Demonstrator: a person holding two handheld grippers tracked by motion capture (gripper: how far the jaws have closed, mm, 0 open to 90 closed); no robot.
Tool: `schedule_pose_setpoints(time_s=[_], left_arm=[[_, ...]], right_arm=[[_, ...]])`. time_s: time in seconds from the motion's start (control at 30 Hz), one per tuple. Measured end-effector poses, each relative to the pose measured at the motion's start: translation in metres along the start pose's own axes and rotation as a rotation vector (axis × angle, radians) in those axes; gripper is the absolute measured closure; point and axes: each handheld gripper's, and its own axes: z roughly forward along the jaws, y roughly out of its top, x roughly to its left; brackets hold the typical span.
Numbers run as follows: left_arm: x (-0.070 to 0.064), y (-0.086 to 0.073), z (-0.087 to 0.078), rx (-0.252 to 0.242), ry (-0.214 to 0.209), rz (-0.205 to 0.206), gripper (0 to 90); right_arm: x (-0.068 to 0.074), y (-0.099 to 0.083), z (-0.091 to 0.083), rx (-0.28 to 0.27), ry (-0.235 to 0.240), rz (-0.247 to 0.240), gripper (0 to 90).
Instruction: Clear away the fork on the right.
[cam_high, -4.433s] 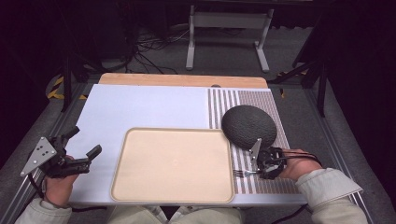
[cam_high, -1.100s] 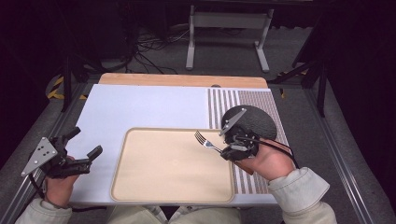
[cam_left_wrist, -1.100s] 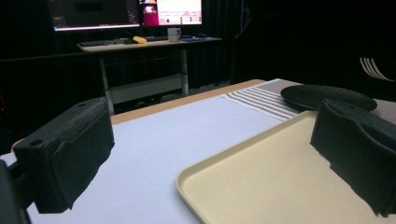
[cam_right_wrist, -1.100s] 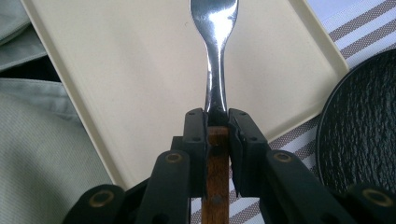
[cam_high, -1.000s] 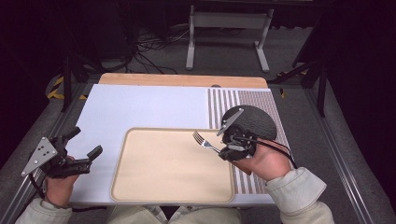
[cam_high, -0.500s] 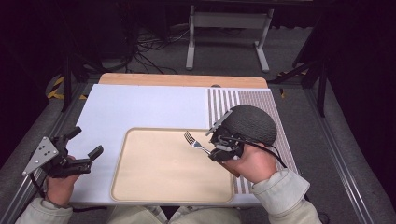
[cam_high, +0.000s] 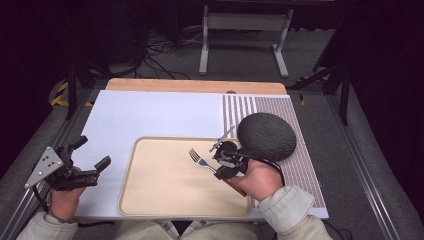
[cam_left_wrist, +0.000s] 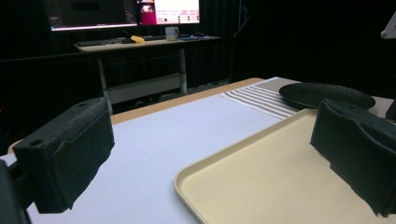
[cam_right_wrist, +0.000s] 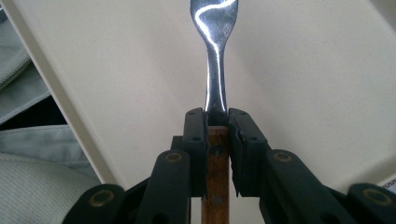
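My right gripper (cam_high: 220, 171) is shut on a fork (cam_high: 200, 161) with a wooden handle (cam_right_wrist: 215, 177) and a shiny metal neck (cam_right_wrist: 215, 79). It holds the fork above the right part of the beige tray (cam_high: 165, 192), tines pointing left. In the right gripper view my right gripper (cam_right_wrist: 217, 122) clamps the handle's top end, with the tray (cam_right_wrist: 303, 70) beneath. My left gripper (cam_high: 92, 160) rests open at the table's left edge, left of the tray. Its black pads (cam_left_wrist: 70, 149) stand wide apart with nothing between them.
A dark round plate (cam_high: 266, 136) lies upside down on the striped mat (cam_high: 300, 165) right of the tray, also seen as the dark plate (cam_left_wrist: 327, 94) in the left gripper view. A white sheet (cam_high: 150, 112) covers the table's left and middle. A metal stand (cam_high: 240, 25) rises beyond the far edge.
My right gripper picked the fork up from the striped mat at the front right and carried it leftward over the tray. The left gripper has stayed still.
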Motion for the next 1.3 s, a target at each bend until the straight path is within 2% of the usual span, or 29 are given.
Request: schedule_pose_setpoints(time_s=[0.43, 1.3], left_arm=[[0.000, 0.000, 0.000, 0.004, -0.001, 0.004, 0.0], [0.000, 0.000, 0.000, 0.007, -0.005, 0.007, 0.0]], right_arm=[[0.003, 0.000, 0.019, 0.050, 0.010, 0.028, 77.7], [0.004, -0.001, 0.043, 0.125, 0.045, 0.032, 77.6]])
